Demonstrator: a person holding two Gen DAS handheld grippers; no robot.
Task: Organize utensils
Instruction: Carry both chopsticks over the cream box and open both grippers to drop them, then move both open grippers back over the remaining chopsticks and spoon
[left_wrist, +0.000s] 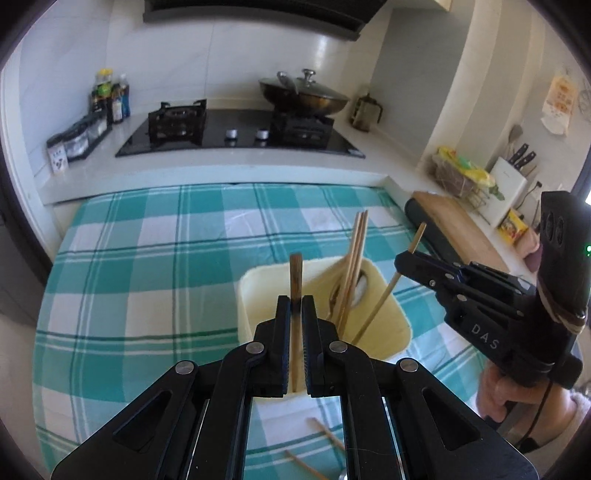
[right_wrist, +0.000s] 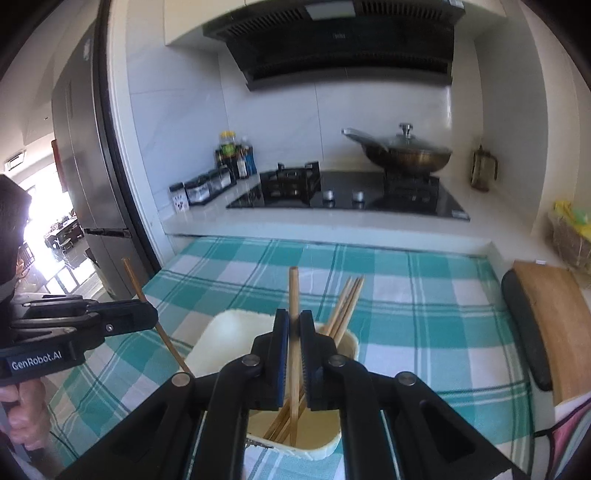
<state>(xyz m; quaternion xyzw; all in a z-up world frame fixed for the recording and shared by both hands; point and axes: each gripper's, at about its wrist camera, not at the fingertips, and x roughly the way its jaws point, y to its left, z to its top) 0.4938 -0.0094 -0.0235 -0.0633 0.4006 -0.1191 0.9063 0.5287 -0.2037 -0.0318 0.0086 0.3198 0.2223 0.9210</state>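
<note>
Over the checked cloth, cream holder sits below both claws. Left gripper clenched on one chopstick, upright between the pads, its lower end at the holder's near rim. Right gripper clenched on a second chopstick, lower end inside the holder beside a leaning bundle. Two loose sticks lie on the cloth near the left claw

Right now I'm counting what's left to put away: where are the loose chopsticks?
In the left wrist view, two loose chopsticks lie on the checked cloth at the bottom edge, nearer the camera than the cream holder.
</note>
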